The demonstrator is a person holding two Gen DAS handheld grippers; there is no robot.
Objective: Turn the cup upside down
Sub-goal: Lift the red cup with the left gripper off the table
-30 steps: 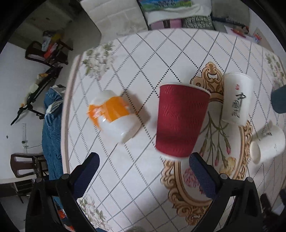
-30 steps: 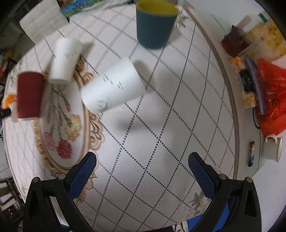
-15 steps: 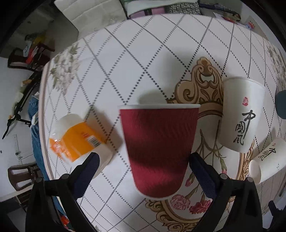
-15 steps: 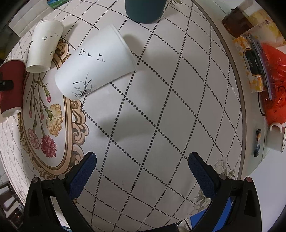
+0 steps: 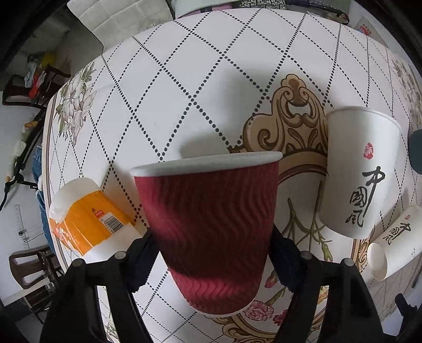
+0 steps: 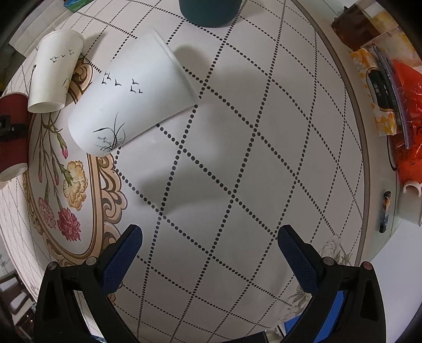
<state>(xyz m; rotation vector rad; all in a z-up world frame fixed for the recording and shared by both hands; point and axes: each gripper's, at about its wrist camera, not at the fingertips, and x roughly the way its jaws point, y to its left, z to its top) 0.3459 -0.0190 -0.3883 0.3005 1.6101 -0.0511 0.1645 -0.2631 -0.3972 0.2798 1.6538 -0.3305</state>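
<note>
A dark red ribbed paper cup (image 5: 211,227) stands upright between the fingers of my left gripper (image 5: 212,257). The fingers (image 5: 142,260) press both of its sides near the lower half. It also shows at the left edge of the right wrist view (image 6: 12,134). My right gripper (image 6: 209,246) is open and empty above bare tablecloth. A white paper cup with birds and grass (image 6: 126,100) lies on its side ahead and left of it.
A white cup with black calligraphy (image 5: 361,168) stands right of the red cup, a second one (image 5: 395,245) lies beside it. An orange-labelled cup (image 5: 87,219) lies at the left. A teal cup (image 6: 211,12) stands far ahead. Clutter and a mug (image 6: 410,203) lie at the table's right edge.
My left gripper has moved forward around the red cup and closed on its sides. My right gripper has moved slightly nearer to the lying white cup and stays open.
</note>
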